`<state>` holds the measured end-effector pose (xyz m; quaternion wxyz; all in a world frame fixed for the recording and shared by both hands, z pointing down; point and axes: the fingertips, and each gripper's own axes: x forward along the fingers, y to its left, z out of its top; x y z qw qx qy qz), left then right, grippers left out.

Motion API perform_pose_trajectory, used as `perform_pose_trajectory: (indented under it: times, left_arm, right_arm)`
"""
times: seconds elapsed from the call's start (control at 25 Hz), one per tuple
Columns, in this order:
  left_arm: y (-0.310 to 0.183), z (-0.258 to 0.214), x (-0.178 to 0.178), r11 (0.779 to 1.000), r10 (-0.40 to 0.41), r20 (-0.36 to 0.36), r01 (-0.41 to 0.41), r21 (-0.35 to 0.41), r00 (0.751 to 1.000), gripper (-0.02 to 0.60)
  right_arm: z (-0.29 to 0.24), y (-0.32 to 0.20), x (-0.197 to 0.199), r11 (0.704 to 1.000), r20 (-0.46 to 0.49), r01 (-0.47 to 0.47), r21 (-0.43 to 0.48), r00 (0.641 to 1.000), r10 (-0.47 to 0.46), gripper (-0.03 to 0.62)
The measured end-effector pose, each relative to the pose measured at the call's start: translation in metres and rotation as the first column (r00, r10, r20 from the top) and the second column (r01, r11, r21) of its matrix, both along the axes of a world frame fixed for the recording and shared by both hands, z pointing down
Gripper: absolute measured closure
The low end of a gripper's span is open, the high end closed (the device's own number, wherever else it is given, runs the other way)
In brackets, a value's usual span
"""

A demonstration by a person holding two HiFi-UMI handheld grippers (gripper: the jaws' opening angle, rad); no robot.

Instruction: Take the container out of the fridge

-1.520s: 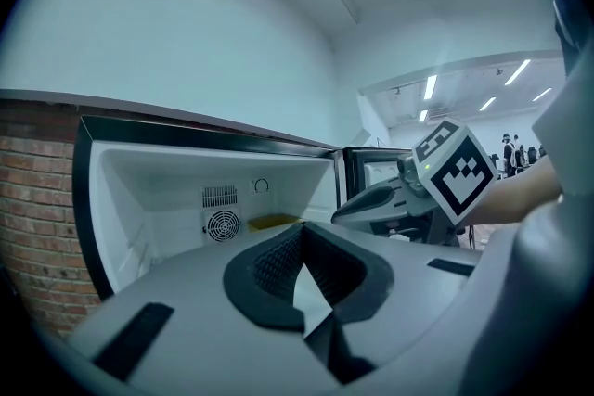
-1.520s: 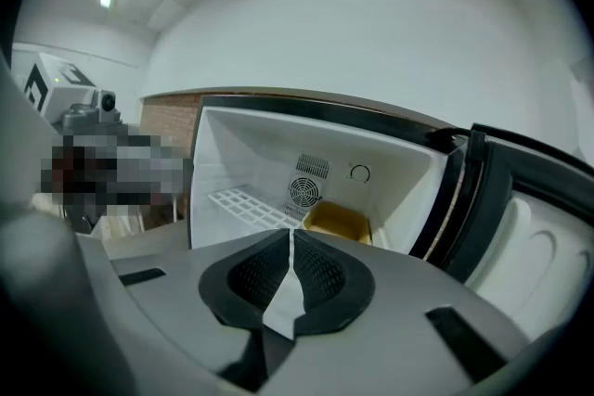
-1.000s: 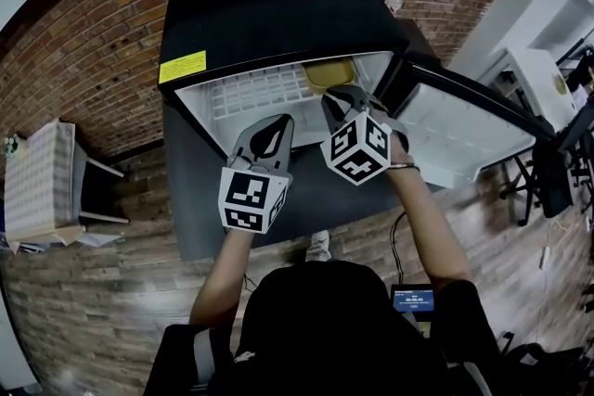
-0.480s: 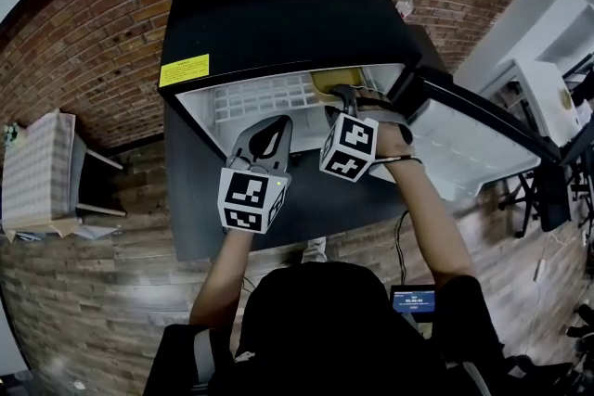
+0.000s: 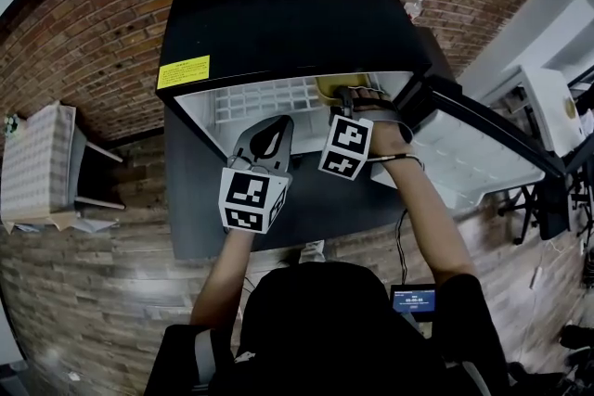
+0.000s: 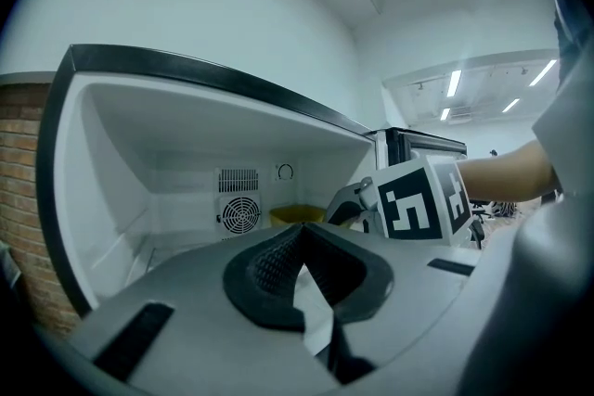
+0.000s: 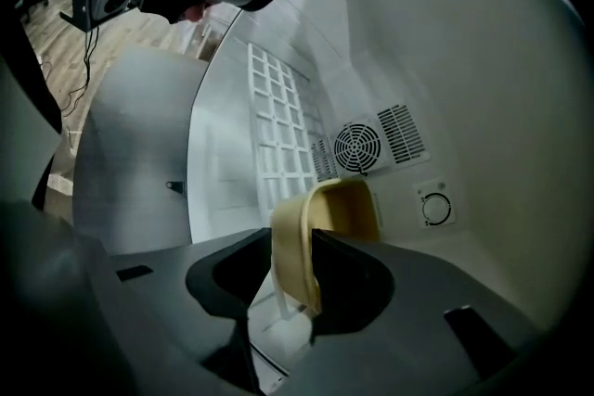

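The step in hand looks like the grasp itself: the right gripper is inside the open fridge, and the yellow container sits on the wire shelf toward the back, at about 1 o'clock in the compartment and at 12 o'clock from that gripper. To do it well, the fingers should go a little deeper so the pads cover more of the near wall rather than only its lip. They should then close squarely across that wall, not at a slant, since a thin plastic side probably flexes and may slip. The lift should be small and the draw-out straight toward 6 o'clock, clear of the shelf wires and the door at 3 o'clock. The right fingers have just been opening and stand wide apart, with the container's near wall and rim between them. One pad is right against the wall, a gap shows on the other side, and nothing is clamped yet. The left gripper waits outside the fridge front at about 9 o'clock from the right one, its fingers closed tip to tip on nothing
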<state>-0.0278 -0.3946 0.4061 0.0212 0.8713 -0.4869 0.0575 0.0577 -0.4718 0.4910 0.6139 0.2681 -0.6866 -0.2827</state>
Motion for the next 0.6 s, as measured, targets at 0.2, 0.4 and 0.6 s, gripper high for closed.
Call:
perform_pose_trajectory:
  times: [0.2,0.4,0.6]
  left_arm:
    - [-0.0026,0.002,-0.0037,1.0,-0.008,-0.002,0.008,-0.005,1.0,0.568]
    - [-0.0022,0.0005,-0.0032,1.0,-0.001,-0.004,0.001,-0.002,1.0,0.568]
    - [0.0007,-0.0014,-0.0027,1.0,0.005,-0.002,-0.005,0.004,1.0,0.568]
  right_arm:
    - [0.0017,-0.0021,-0.0016,1.0,0.001,0.002,-0.002,1.0,-0.002,0.433]
    - [0.0007,0.0009,-0.0028,1.0,-0.006,0.009,-0.005,1.0,-0.009,0.456]
    - [-0.0016,0.0059,-0.0059,1.0,-0.003,0.027,-0.003,1.0,-0.027,0.495]
